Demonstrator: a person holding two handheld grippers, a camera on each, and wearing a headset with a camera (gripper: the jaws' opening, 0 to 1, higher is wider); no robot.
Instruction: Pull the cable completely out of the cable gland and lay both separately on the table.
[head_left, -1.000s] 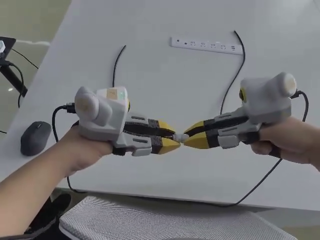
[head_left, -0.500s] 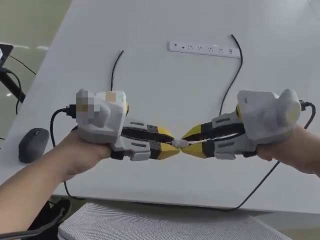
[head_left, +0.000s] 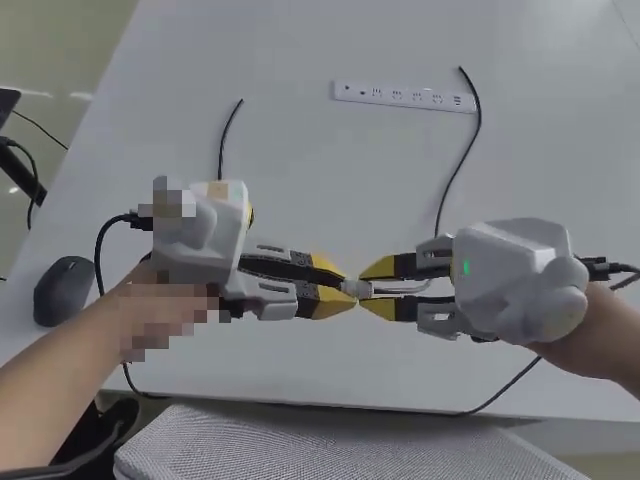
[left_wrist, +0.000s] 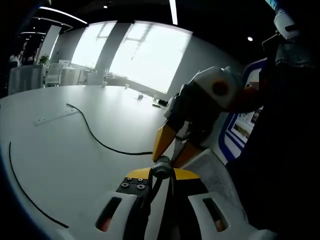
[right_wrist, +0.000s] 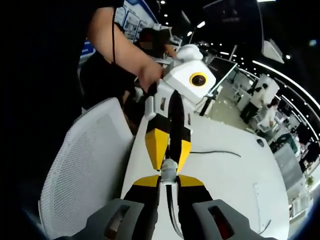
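Holds left gripper (head_left: 345, 290) and right gripper (head_left: 372, 288) tip to tip, in the air over the near edge of the table (head_left: 300, 130). Pinches the small pale cable gland (head_left: 358, 289) in the left's narrowed jaws. Appears to close the right's jaws on the cable (right_wrist: 170, 200) running back between them. Looks barely begun on the pull: cable not yet free of the gland, nothing laid down. Leaves the separation and both placements to do.
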